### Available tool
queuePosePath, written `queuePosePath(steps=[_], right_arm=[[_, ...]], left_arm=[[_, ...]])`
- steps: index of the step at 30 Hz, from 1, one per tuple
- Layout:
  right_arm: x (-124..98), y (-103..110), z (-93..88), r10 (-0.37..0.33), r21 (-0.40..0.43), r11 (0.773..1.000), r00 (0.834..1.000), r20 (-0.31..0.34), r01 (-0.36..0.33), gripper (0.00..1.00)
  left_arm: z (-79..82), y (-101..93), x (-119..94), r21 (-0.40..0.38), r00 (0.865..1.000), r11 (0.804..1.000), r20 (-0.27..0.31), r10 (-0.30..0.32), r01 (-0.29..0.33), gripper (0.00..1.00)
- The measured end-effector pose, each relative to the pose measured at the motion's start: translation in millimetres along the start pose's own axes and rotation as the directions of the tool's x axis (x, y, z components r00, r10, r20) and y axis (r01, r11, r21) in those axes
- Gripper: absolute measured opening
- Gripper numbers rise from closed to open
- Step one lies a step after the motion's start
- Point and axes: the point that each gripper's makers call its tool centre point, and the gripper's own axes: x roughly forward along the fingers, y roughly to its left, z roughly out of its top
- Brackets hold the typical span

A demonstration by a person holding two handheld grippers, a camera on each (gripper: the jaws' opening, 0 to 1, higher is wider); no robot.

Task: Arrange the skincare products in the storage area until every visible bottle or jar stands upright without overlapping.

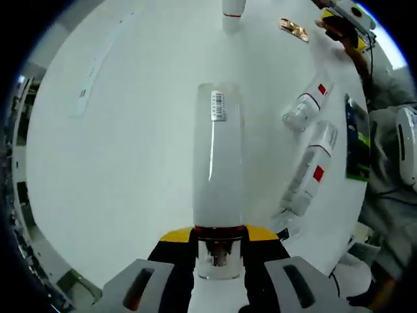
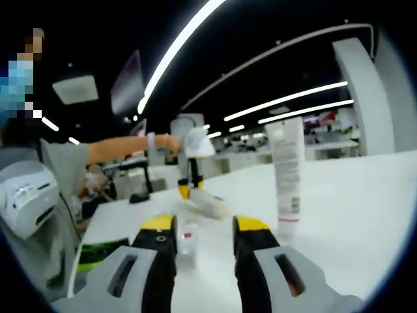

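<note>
Left gripper [image 1: 220, 257] clenched on a tall white bottle [image 1: 219, 156], jaws pinching its clear cap end at the red band; bottle runs from the jaws toward 12 o'clock, barcode label near its far end, over the white table [image 1: 130, 163]; whether it touches the surface, cannot tell. At 2 o'clock from the jaws, two white tubes lie flat: nearer tube with red square [image 1: 311, 171], farther small tube [image 1: 306, 105]; the two just beside each other, not overlapping. At 12 o'clock near the rim, a white upright container [image 1: 232, 13]; at 1 o'clock a small gold-coloured item [image 1: 294, 29].

Right gripper [image 2: 203, 244] parted, jaws apart with nothing between them; a small clear bottle [image 2: 188, 240] sits on the table just beyond the gap. At 1 o'clock, a white tube [image 2: 287, 176] stands upright on its cap. At 12 o'clock the left gripper [image 2: 189, 186] appears, held by a person's outstretched arm [image 2: 124, 149].
</note>
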Motion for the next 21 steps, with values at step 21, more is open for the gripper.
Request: queuePosePath(steps=[21], right_arm=[[97, 46, 3.7, 0.201, -0.160, 0.960, 0.961, -0.189, -0.232, 0.58]], left_arm=[[20.9, -32.1, -40, 0.089, 0.989, 0.995, -0.134, 0.060, -0.048, 0.26]])
